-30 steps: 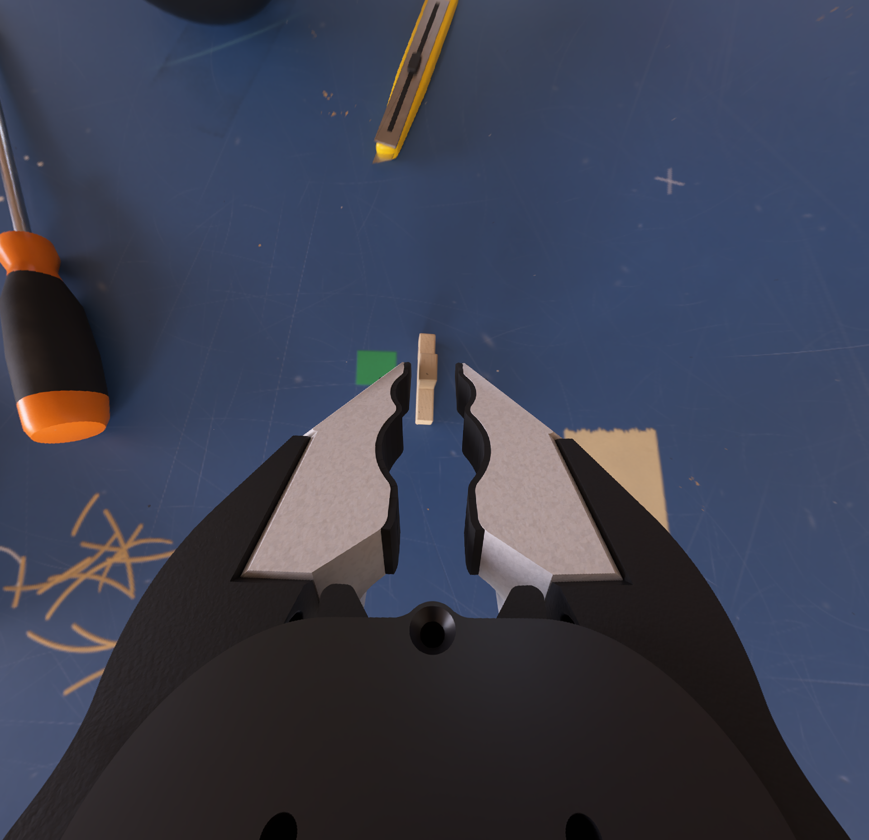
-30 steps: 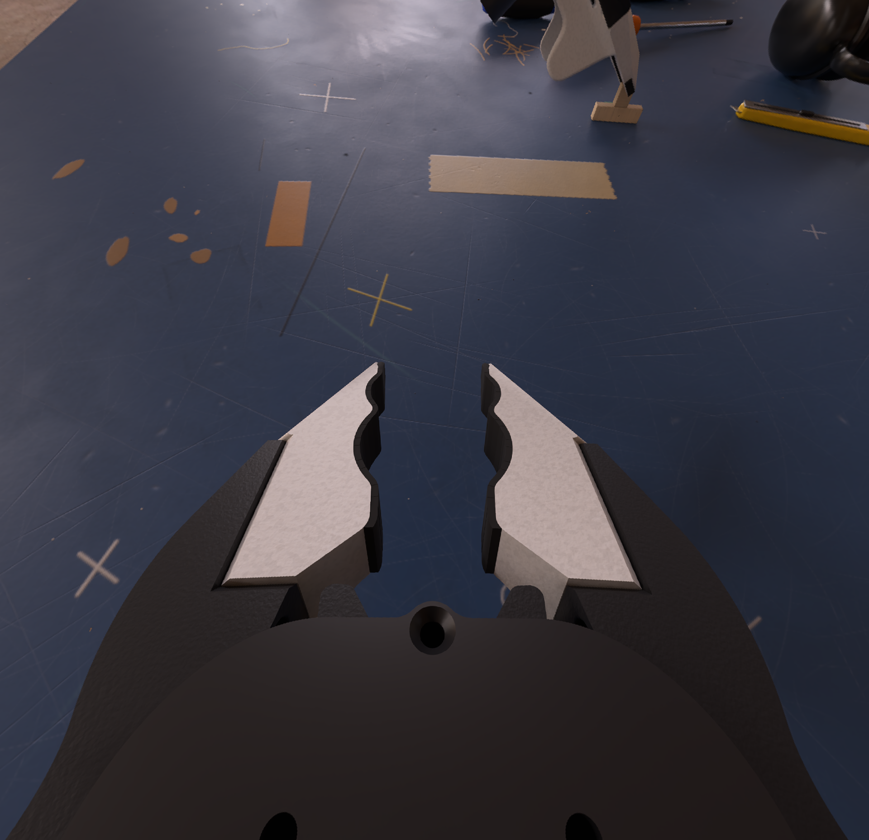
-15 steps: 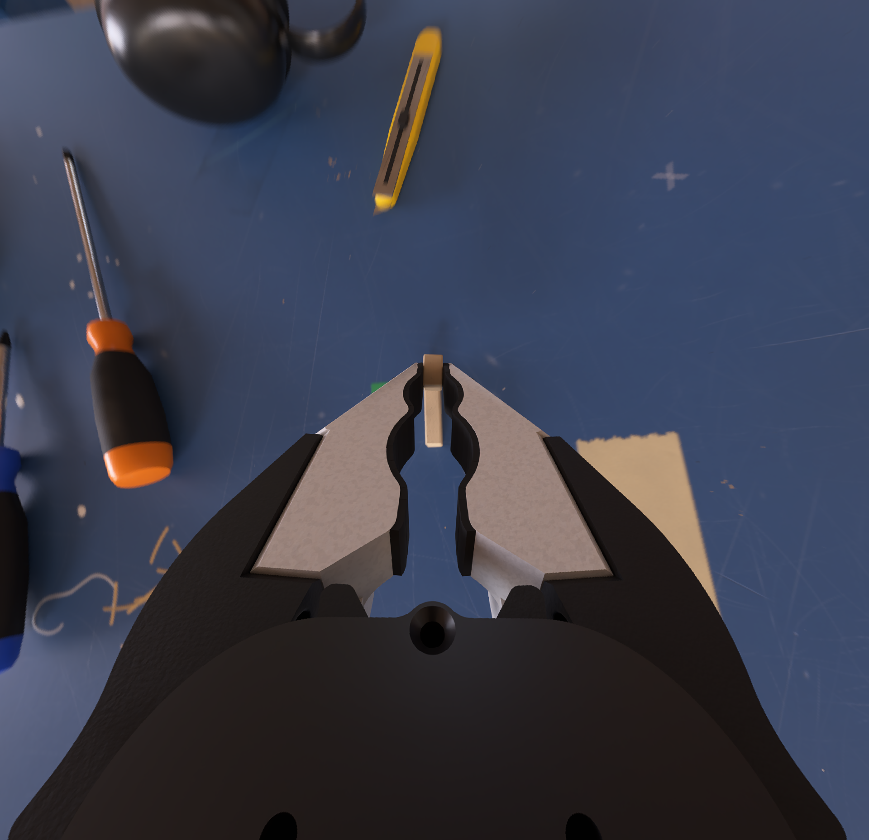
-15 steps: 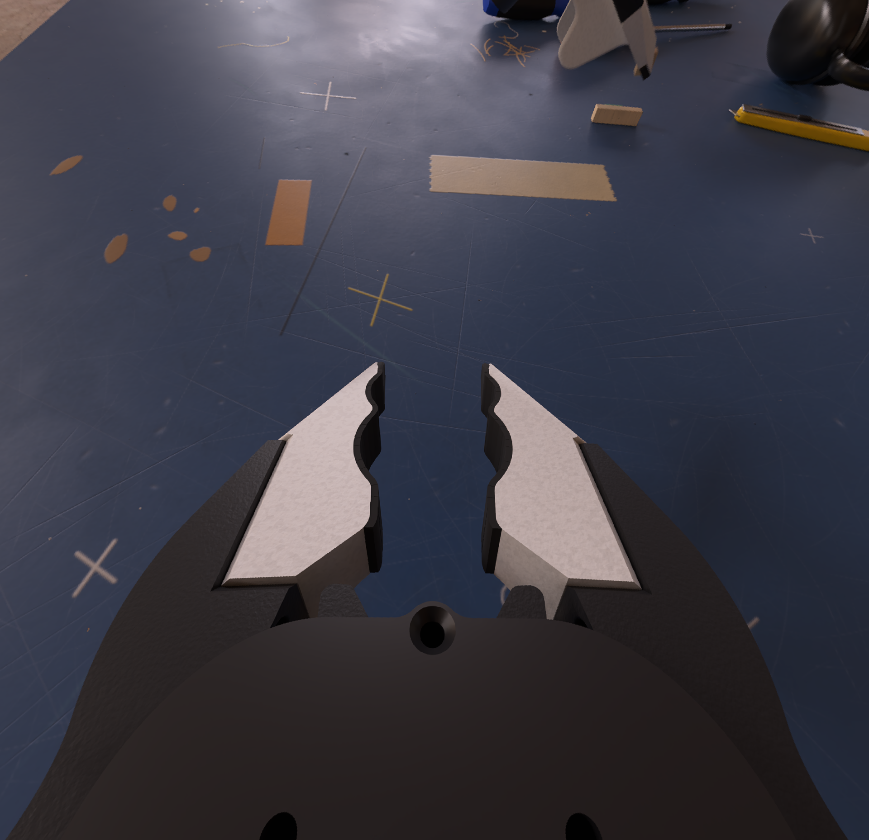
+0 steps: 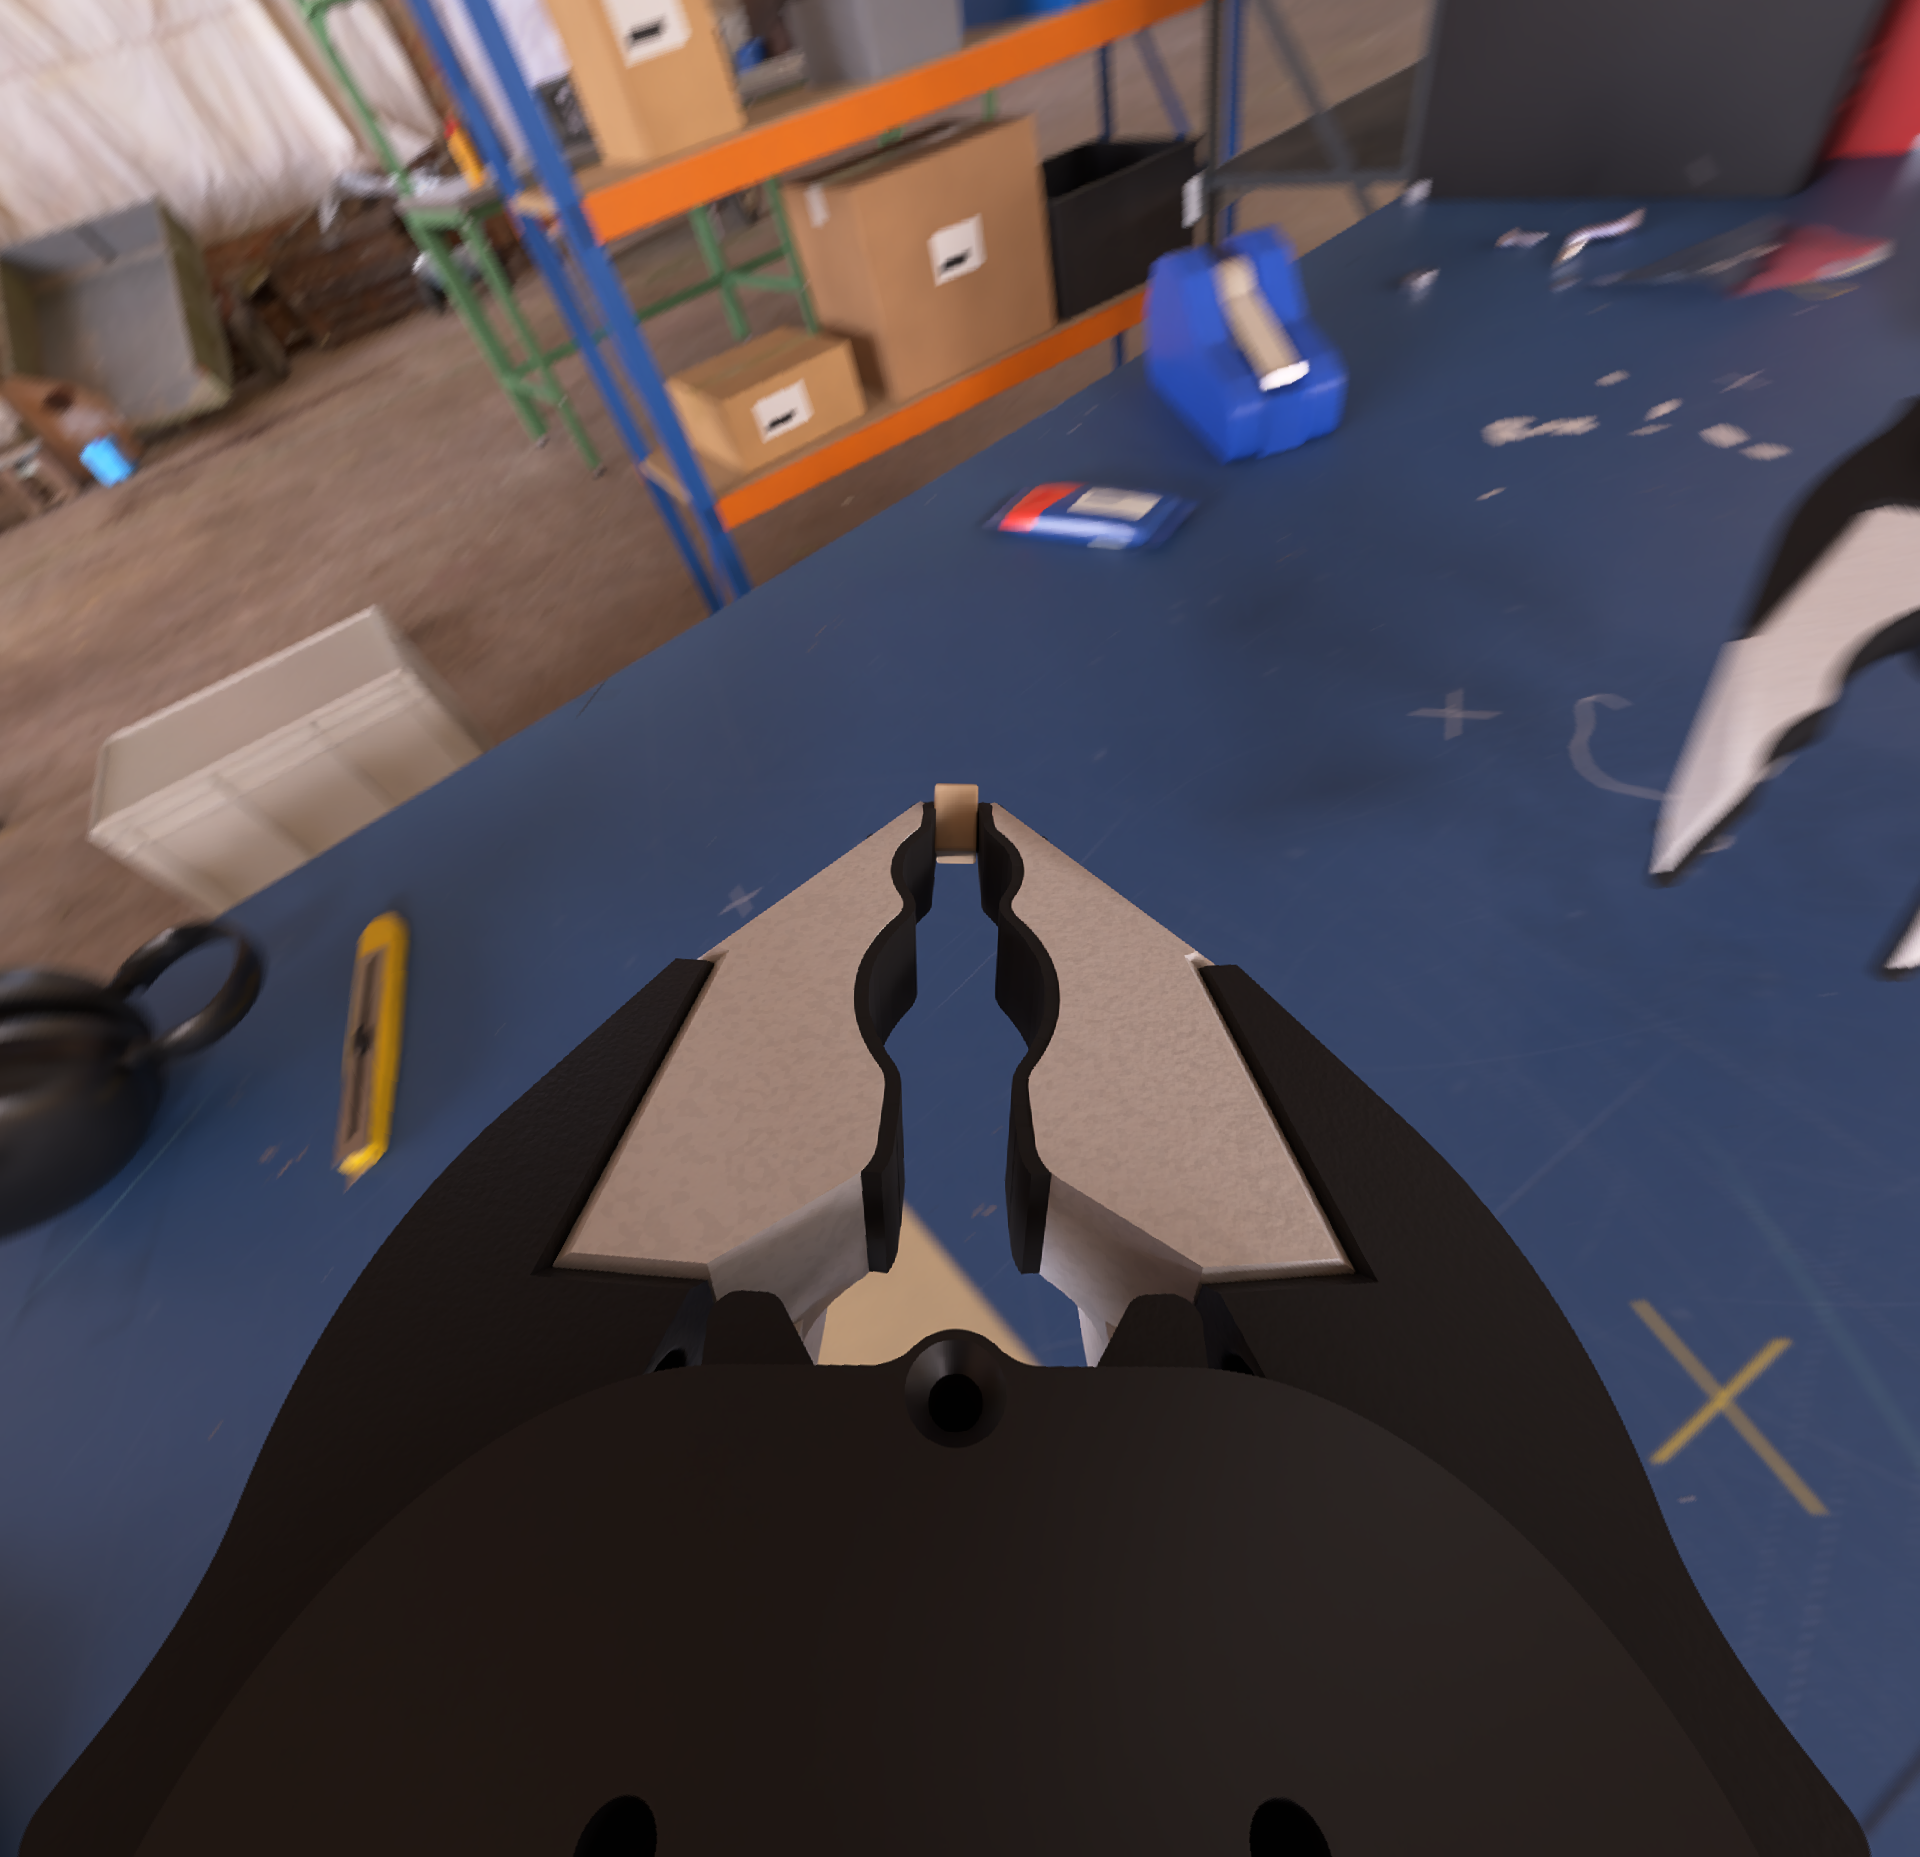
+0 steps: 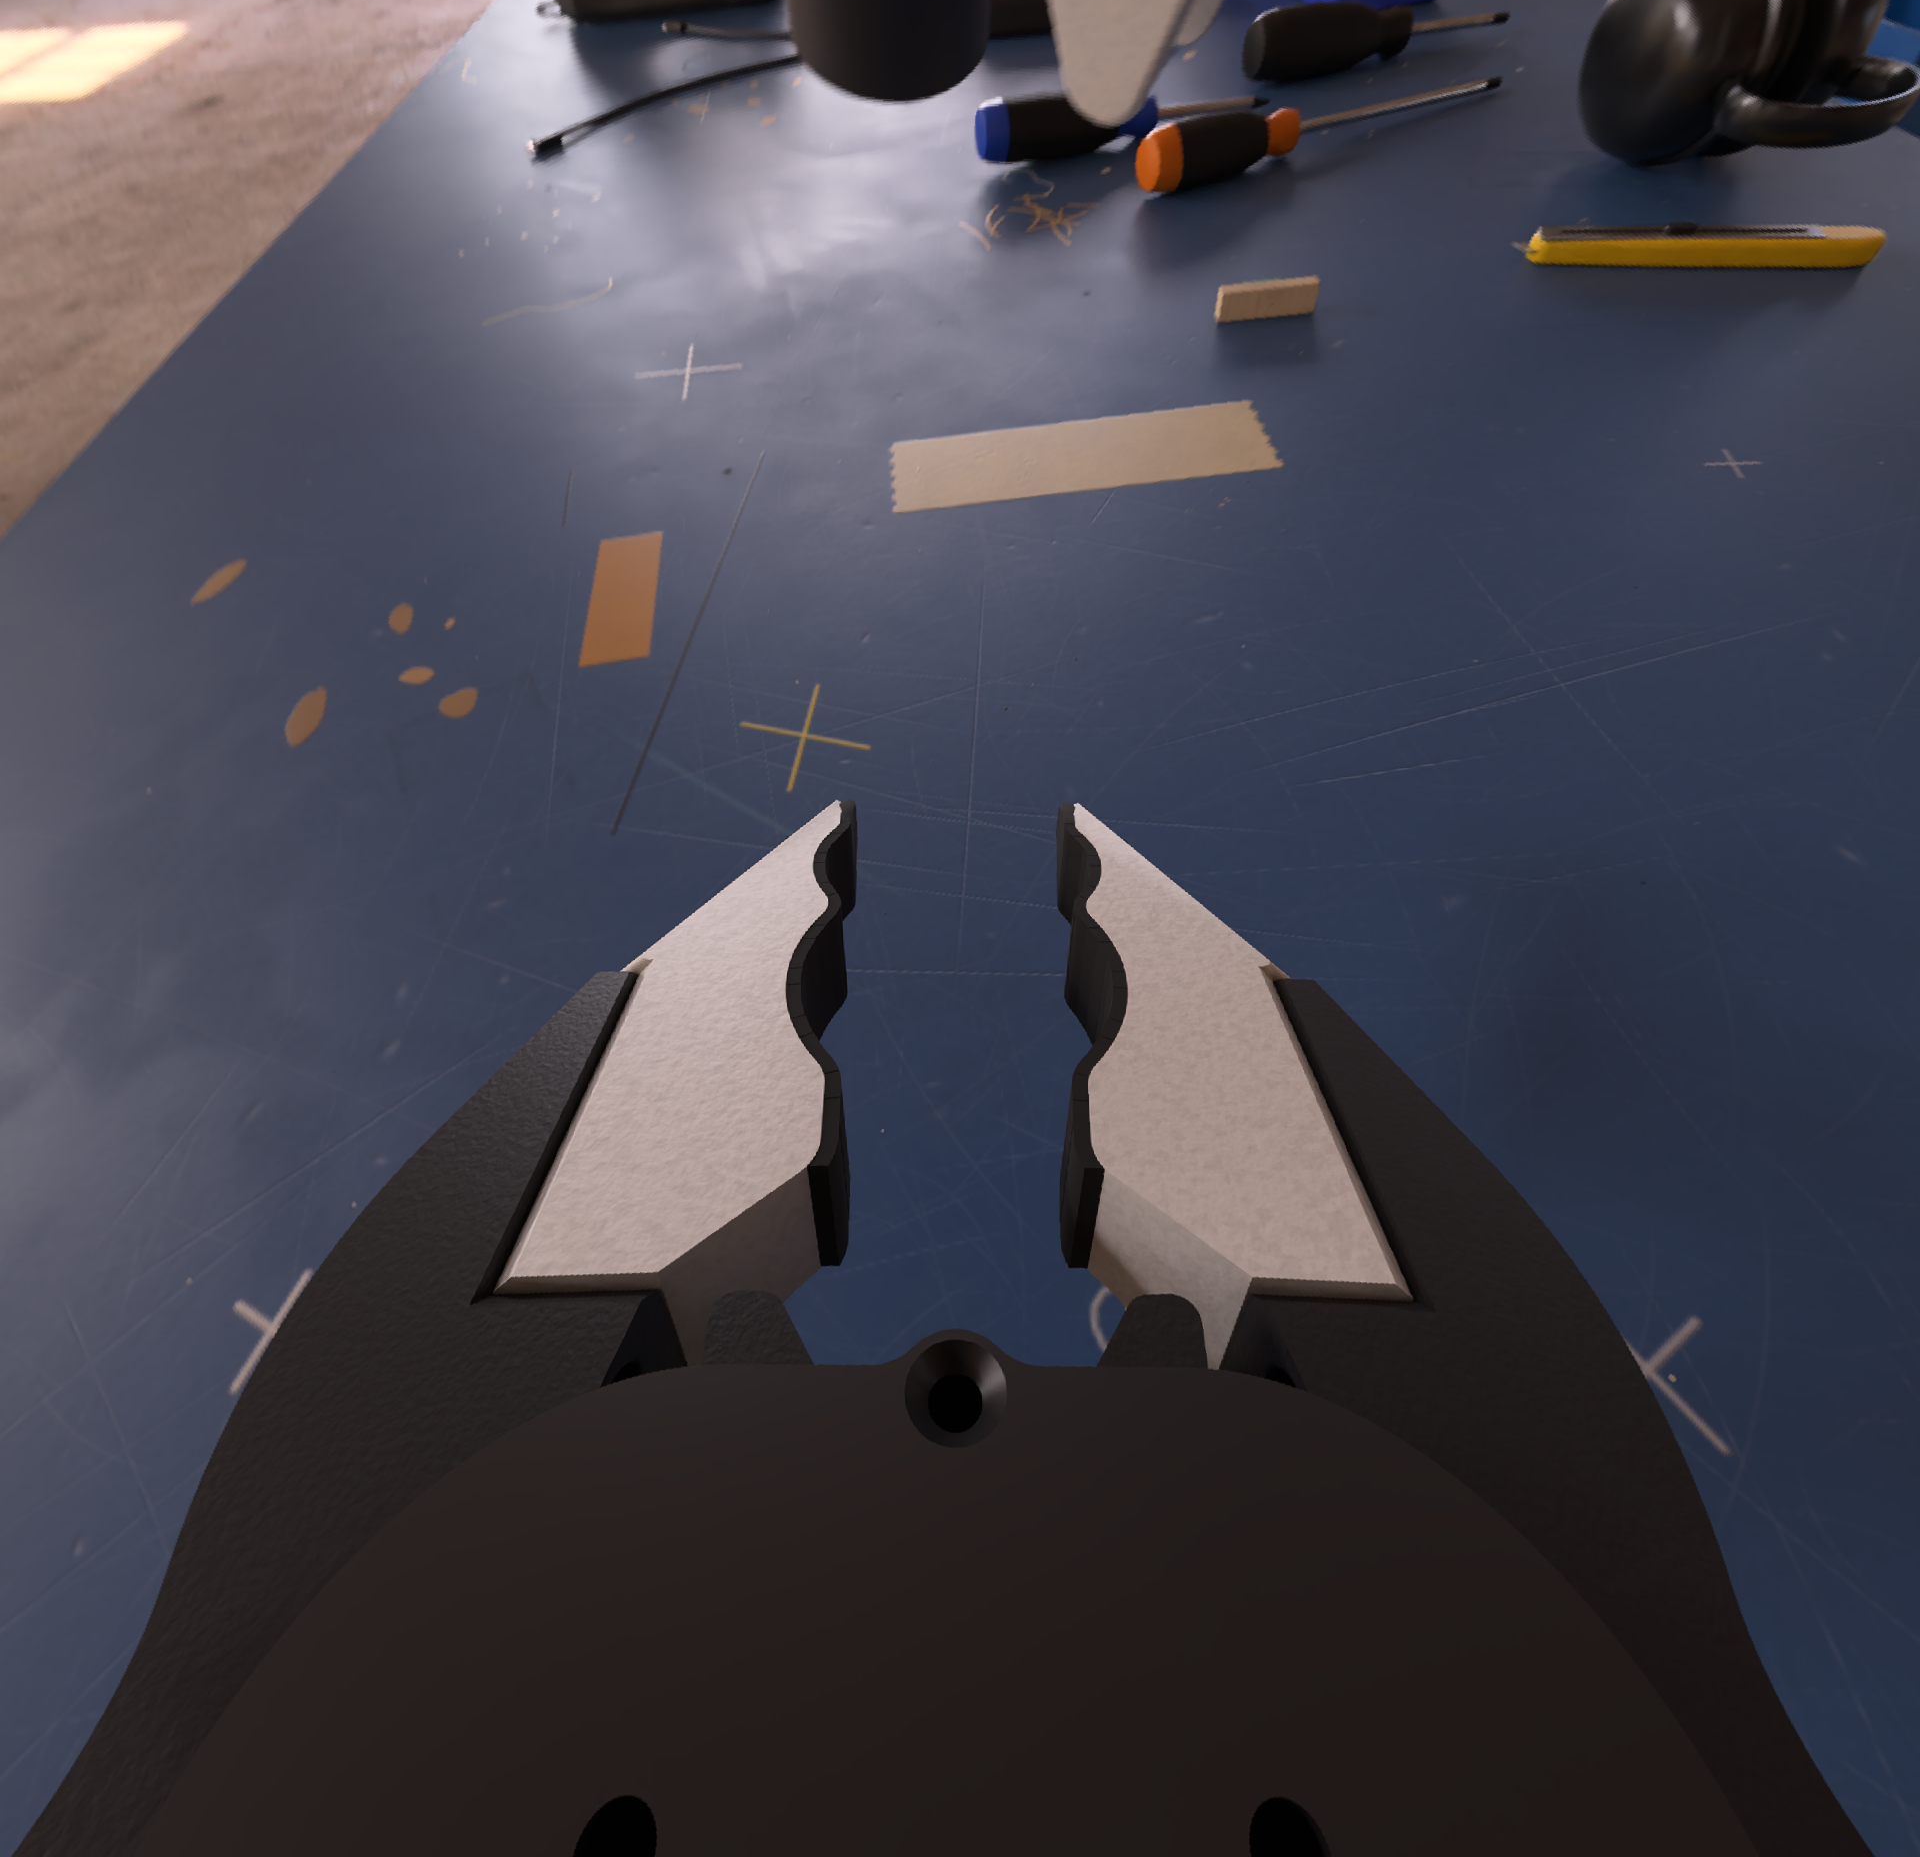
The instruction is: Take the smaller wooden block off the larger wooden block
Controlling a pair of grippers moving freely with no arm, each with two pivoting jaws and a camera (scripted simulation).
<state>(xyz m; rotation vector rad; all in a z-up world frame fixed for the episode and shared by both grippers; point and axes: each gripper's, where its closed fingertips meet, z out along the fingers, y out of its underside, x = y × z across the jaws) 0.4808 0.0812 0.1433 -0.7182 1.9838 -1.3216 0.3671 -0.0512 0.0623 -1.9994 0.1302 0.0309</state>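
Note:
My left gripper (image 5: pixel 955 822) is shut on the smaller wooden block (image 5: pixel 955 808), a pale stub pinched at its fingertips and held up above the blue table (image 5: pixel 1195 872). The larger wooden block (image 6: pixel 1265 299) lies alone and flat on the table in the right wrist view, far ahead and to the right. One finger of the left gripper (image 6: pixel 1122 41) hangs high above the table near it; the smaller block is hidden there. My right gripper (image 6: pixel 956 820) is open and empty, low over the table. It also shows at the right edge of the left wrist view (image 5: pixel 1766 727).
A tan tape strip (image 6: pixel 1081 453), a yellow utility knife (image 6: pixel 1704 247), two screwdrivers (image 6: pixel 1205 150), black ear muffs (image 6: pixel 1714 41) and wood shavings (image 6: pixel 1029 215) lie around the larger block. A blue object (image 5: pixel 1247 353) and a packet (image 5: pixel 1086 514) lie farther off. Shelving with boxes (image 5: pixel 914 238) stands beyond the table edge.
My left gripper shut on the smaller block, lifted it off the larger block and tilted up to look across the table. The right gripper has barely moved.

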